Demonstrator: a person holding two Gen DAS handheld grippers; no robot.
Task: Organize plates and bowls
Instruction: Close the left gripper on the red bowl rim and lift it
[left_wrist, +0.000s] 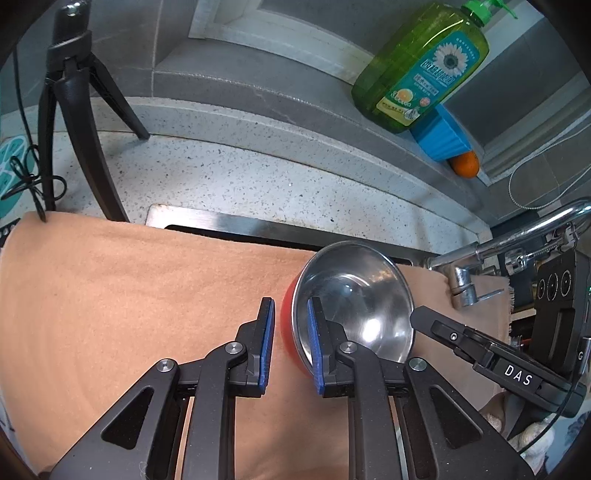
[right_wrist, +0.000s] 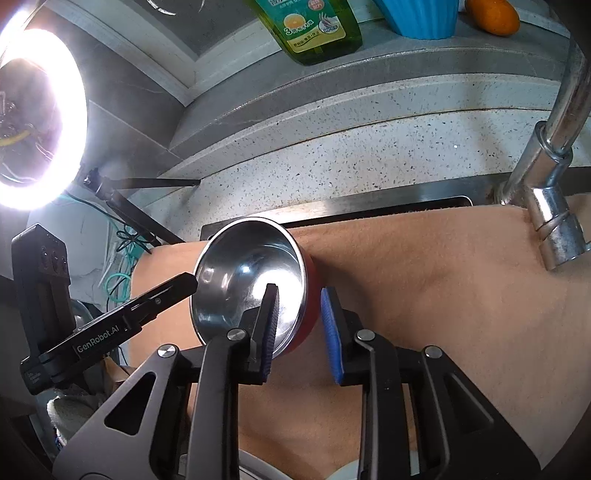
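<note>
Nearest my left lens sit the blue pads of my left gripper (left_wrist: 290, 347), one finger outside the red wall of the bowl (left_wrist: 354, 299) and one inside its steel hollow; the jaws straddle the rim with a gap visible, so I judge them parted, not yet biting; my right gripper (right_wrist: 301, 330) straddles the opposite rim the same way, jaws also apart. The bowl rests tilted on the tan cloth (left_wrist: 129, 295) draped over the sink (left_wrist: 221, 221), near the tap (right_wrist: 554, 206).

Progress, as I judge it: early; this bowl is not lifted or placed, and no stack or rack shows.

Count: one bowl, no plates in view; one green soap bottle (left_wrist: 421, 66), one blue cup (left_wrist: 443, 138), one orange (left_wrist: 466, 165), one tripod (left_wrist: 70, 110), one ring light (right_wrist: 40, 118).
</note>
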